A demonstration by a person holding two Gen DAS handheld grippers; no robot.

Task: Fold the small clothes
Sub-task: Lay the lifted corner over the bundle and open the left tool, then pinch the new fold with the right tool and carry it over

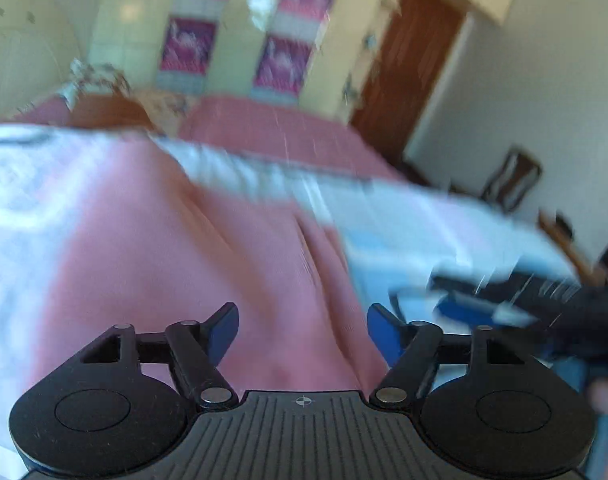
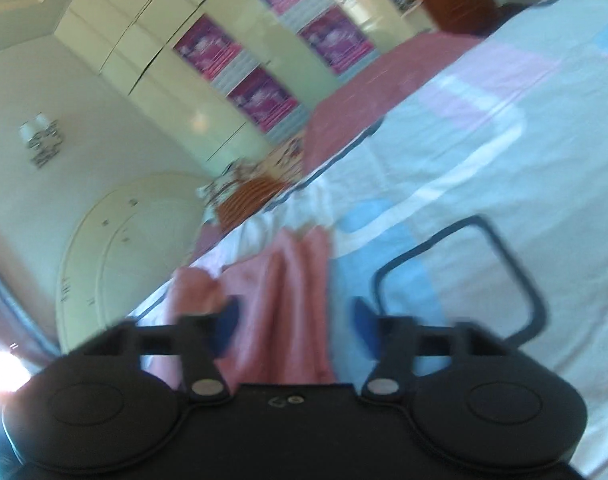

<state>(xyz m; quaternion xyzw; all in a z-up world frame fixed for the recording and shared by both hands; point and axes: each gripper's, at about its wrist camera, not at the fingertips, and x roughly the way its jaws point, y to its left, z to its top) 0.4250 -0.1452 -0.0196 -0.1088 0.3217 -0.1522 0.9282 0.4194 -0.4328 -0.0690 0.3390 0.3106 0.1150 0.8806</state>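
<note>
Both grippers, left gripper (image 1: 302, 330) and right gripper (image 2: 294, 326), are hovering wide open, gripping nothing; motion blur is risking a mis-grasp of the pink garment (image 1: 192, 240) at lower centre

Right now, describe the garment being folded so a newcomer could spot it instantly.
Start at the bed sheet, white with pale blue and pink blocks. On it, straight ahead of the open right gripper, lies the pink garment, creased lengthwise; the open left gripper hovers over it too. It is plain salmon pink, unlike the patterned sheet beneath and the darker red bedspread beyond.
</note>
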